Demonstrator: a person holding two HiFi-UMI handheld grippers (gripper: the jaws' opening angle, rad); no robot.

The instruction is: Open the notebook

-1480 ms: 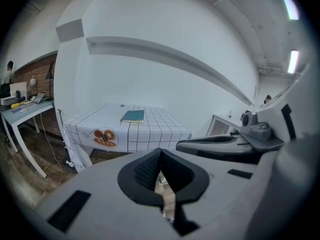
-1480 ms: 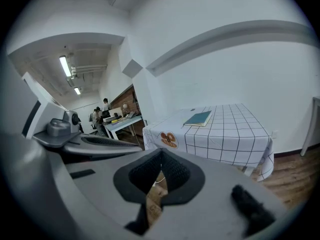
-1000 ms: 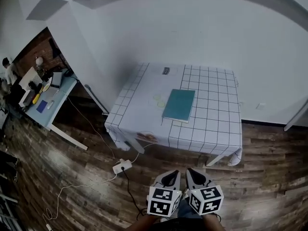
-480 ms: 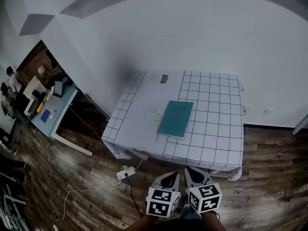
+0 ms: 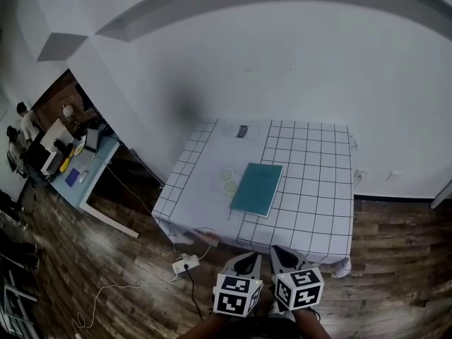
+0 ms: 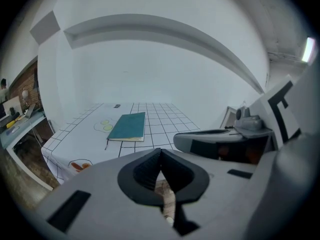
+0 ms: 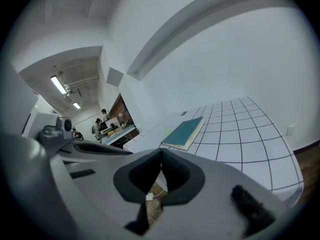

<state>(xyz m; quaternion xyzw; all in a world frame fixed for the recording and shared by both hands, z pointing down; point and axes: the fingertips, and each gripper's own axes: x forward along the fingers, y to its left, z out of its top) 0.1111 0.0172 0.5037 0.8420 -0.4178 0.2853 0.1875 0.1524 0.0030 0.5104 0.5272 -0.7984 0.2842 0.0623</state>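
Item: teal notebook [image 5: 257, 188], closed, lying flat near the middle of the checked surface [image 5: 314, 217]. Left gripper [image 5: 246, 260] and right gripper [image 5: 282, 255]: fingers together, empty, short of the near edge. We judge this the approach: next we should part one pair of fingers, nip the cover's free edge and pin the book with the other pair.

Open floor [image 5: 402, 267] fronts the table [image 5: 311, 189], whose bare top surrounds the notebook [image 5: 257, 188].
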